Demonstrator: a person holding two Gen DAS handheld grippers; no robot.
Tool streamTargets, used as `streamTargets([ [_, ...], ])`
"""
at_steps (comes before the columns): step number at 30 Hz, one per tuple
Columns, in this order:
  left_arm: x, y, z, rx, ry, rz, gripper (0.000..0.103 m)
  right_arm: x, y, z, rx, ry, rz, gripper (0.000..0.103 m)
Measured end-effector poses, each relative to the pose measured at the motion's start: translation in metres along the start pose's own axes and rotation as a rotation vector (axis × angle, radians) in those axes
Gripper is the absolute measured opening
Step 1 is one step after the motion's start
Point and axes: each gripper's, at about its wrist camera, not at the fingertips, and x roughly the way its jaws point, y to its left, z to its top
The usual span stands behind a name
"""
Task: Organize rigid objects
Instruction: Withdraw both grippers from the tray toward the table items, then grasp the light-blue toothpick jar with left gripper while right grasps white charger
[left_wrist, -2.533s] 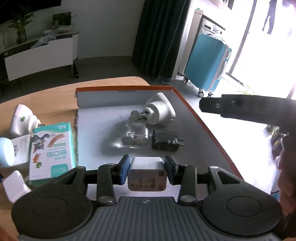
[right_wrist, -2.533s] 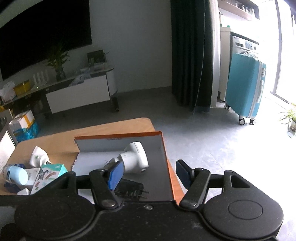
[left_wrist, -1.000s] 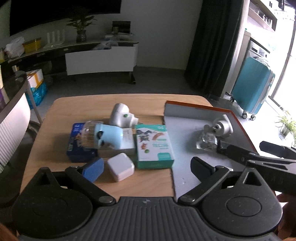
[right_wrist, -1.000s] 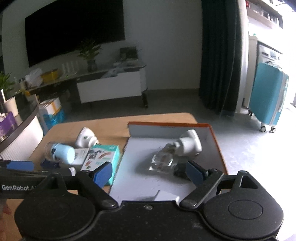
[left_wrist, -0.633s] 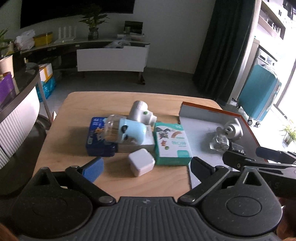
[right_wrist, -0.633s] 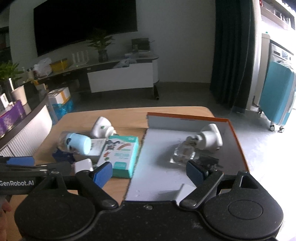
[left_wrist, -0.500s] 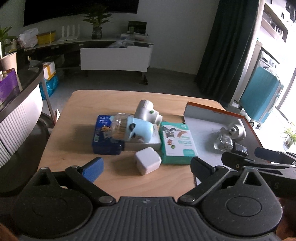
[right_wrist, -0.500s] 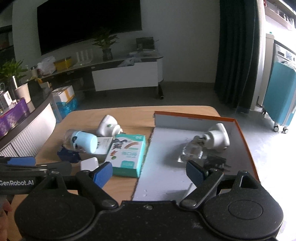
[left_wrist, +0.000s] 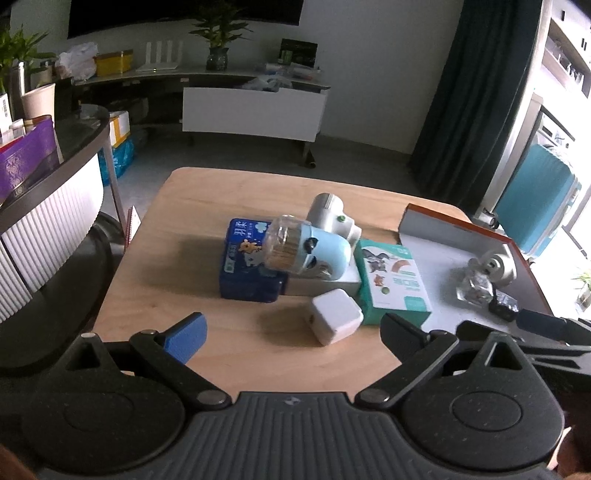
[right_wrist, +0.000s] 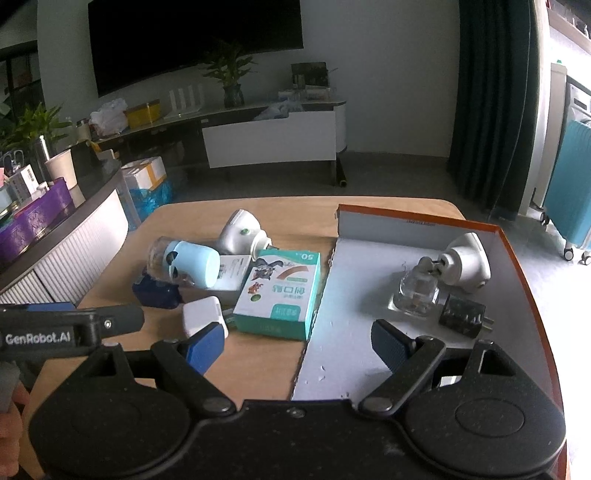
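I judge I am between picks: both tools are empty and hanging back over the near edge of the wooden table (left_wrist: 177, 206), with loose items not yet sorted into the orange-edged tray (right_wrist: 509, 251). My left gripper (left_wrist: 291, 328) has its jaws spread wide and grips nothing; my right gripper (right_wrist: 297, 341) is likewise spread wide and empty, low in its own frame.

The likeliest next target is the small white charger cube (left_wrist: 335, 320), sitting just above centre in the left view, on bare wood and touching or just beside the near corner of the green box (left_wrist: 395, 284). To take it I would need to bring the left tool forward and down, straddle two flat faces, and close without nudging the box.

The cube looks smooth, hard and rounded at the corners, so I expect it could slip if pinched off-centre.

Behind it, mid-frame, a pale blue capped clear jar (left_wrist: 306, 251) lies on its side across a dark blue tin (left_wrist: 245, 269) and a flat white box (left_wrist: 325, 282); it looks ready to roll if disturbed. A white plug-in device (left_wrist: 332, 218) lies behind that.

In the tray, at the right of the right view, lie another white plug-in unit (right_wrist: 467, 262), a clear glass bottle (right_wrist: 415, 291) touching it, and a black adapter (right_wrist: 461, 315) just beside them.
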Motion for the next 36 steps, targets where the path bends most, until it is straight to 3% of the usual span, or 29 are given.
streamTargets([
  [15,0.054,-0.014,0.023,0.078,-0.037,0.057,0.103,0.013,-0.006,-0.005,0.020,0.021,0.004,0.102],
  [24,0.090,-0.017,0.033,0.102,-0.017,0.104,0.103,0.024,-0.011,-0.007,0.030,0.047,0.007,0.102],
  [27,0.093,-0.013,0.035,0.103,-0.025,0.067,0.092,0.027,-0.008,-0.007,0.024,0.055,0.017,0.102],
  [28,0.092,-0.011,0.036,0.096,-0.023,0.045,0.082,0.027,-0.007,-0.007,0.020,0.057,0.022,0.102],
  [36,0.071,0.007,0.034,0.076,-0.038,0.019,0.081,0.035,0.013,-0.005,-0.032,0.069,0.089,0.101],
])
